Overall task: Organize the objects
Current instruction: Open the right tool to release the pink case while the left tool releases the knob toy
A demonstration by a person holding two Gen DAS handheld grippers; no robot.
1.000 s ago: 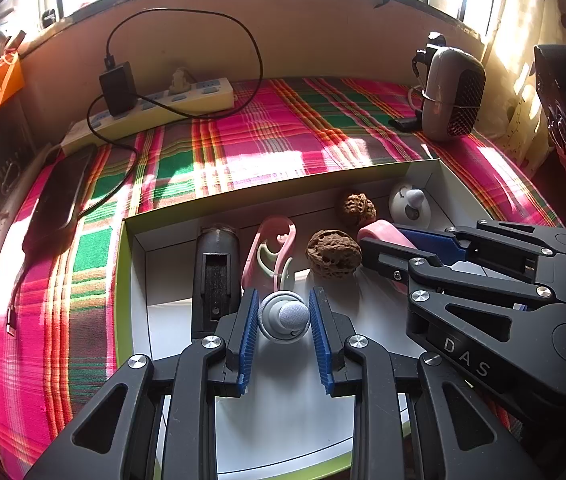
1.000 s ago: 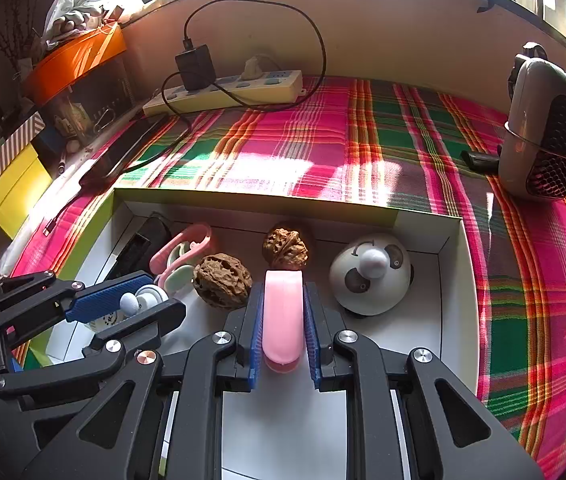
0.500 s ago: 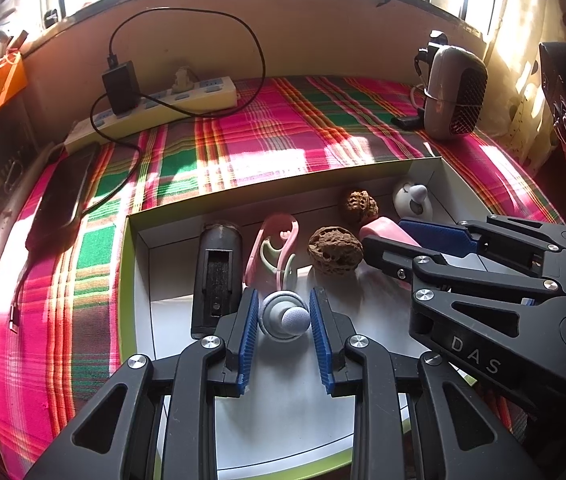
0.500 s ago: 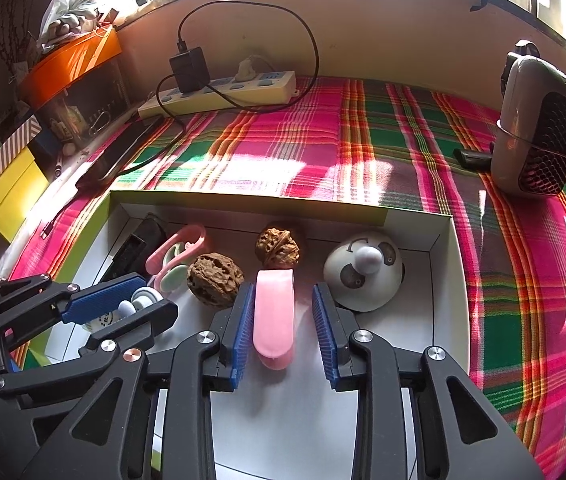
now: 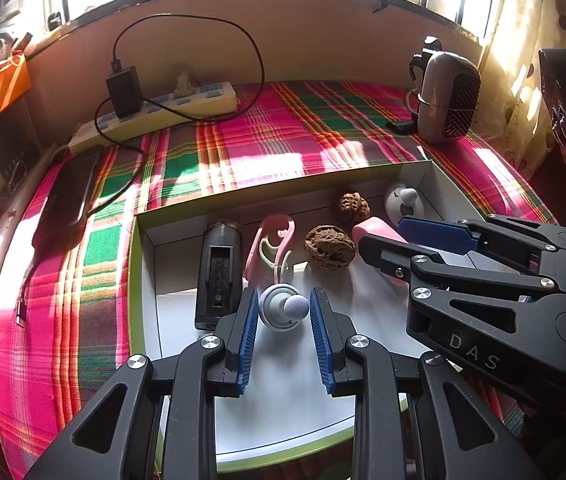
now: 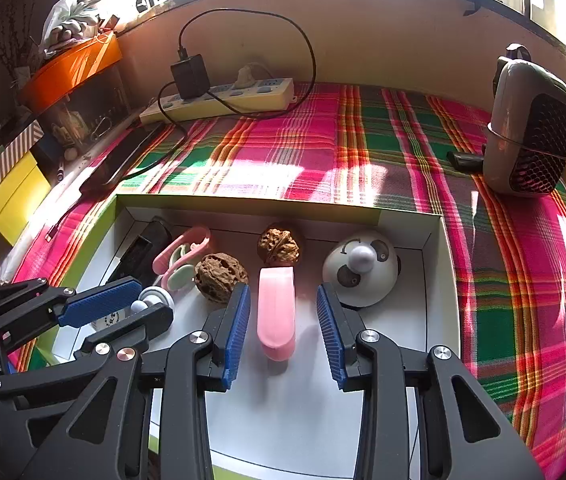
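My right gripper [image 6: 283, 316] has just been opening; the pink case [image 6: 276, 312] lies free between its jaws in the box [image 6: 275, 204]. Withdrawing crookedly could drag it. My left gripper [image 5: 283, 320] stands open around the grey knob [image 5: 283, 307].

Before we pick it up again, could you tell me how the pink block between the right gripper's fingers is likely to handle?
The pink block looks smooth and glossy, so it may slip between pads. It lies flat on the white floor of the box, with flat sides, so it probably won't roll. The right gripper has just been opening, pads clear of it; it stays put, unsupported.
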